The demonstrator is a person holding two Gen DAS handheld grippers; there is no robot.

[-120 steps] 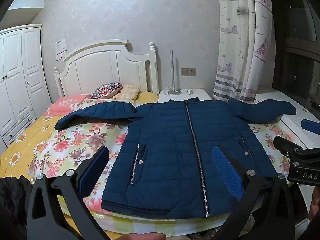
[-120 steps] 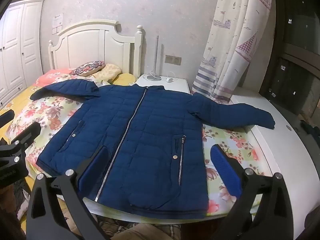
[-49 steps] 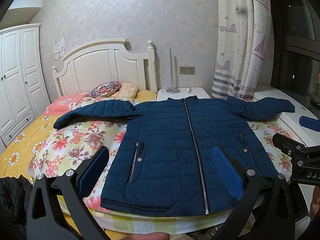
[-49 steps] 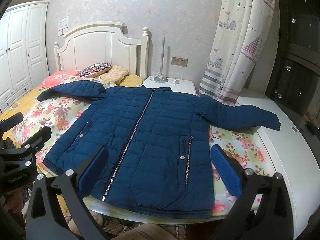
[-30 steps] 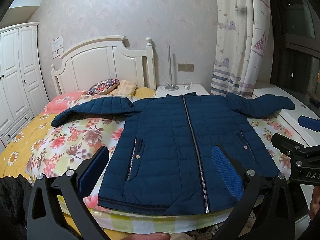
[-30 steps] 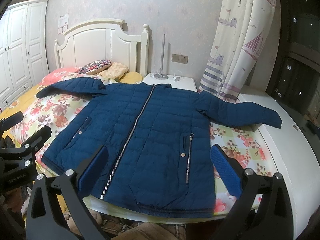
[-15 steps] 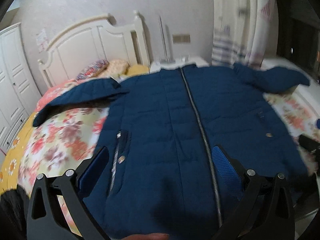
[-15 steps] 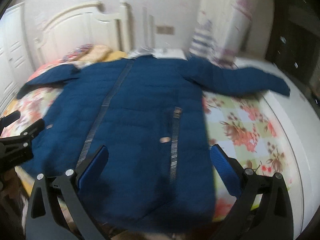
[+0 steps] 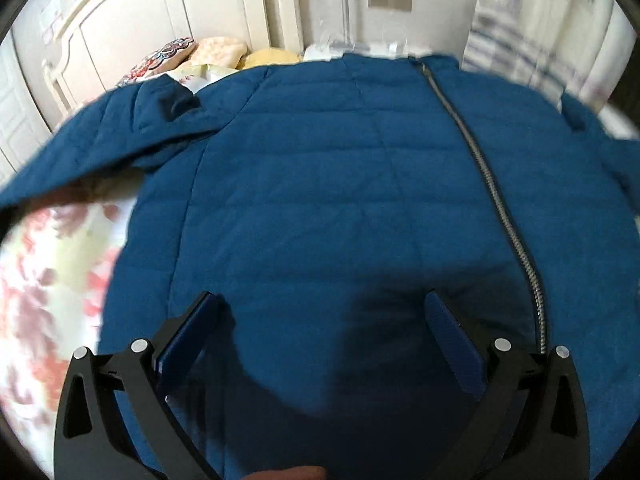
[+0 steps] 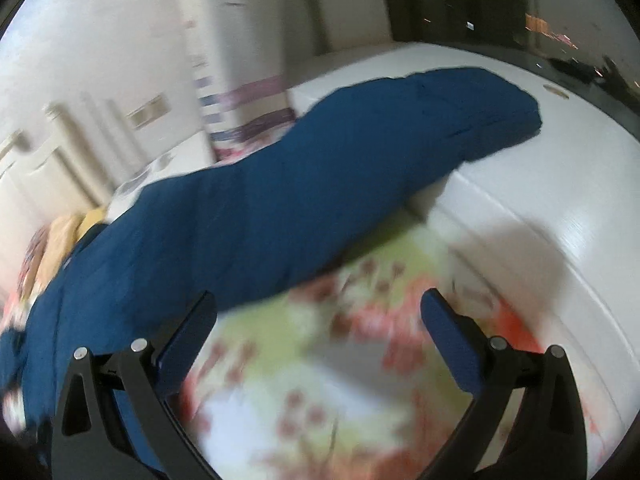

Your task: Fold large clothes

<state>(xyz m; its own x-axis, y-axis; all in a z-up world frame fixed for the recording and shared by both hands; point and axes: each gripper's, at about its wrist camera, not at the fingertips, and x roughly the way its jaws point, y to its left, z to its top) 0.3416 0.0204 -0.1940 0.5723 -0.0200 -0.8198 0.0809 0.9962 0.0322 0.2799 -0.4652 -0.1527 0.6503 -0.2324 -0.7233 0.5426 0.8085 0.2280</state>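
A navy quilted jacket (image 9: 328,184) lies flat on the floral bedsheet (image 9: 52,256), zipped up, its silver zipper (image 9: 492,196) running down the right side of the left wrist view. My left gripper (image 9: 320,320) hovers open just above the jacket's left front panel. One sleeve (image 9: 100,148) stretches off to the left. In the right wrist view the other sleeve (image 10: 340,176) runs diagonally up to the right, its cuff (image 10: 504,112) resting on a white ledge (image 10: 560,208). My right gripper (image 10: 318,318) is open over the bedsheet (image 10: 320,380), just below that sleeve.
A white headboard (image 9: 168,20) and pillows (image 9: 192,52) stand beyond the jacket. A striped curtain (image 10: 240,92) hangs behind the sleeve. A dark window (image 10: 500,0) sits at the far right. Both views are motion-blurred.
Both grippers have dropped down and forward toward the bed. The left now sits close over the jacket's front; the right has swung right to the outstretched sleeve. Both stay open.
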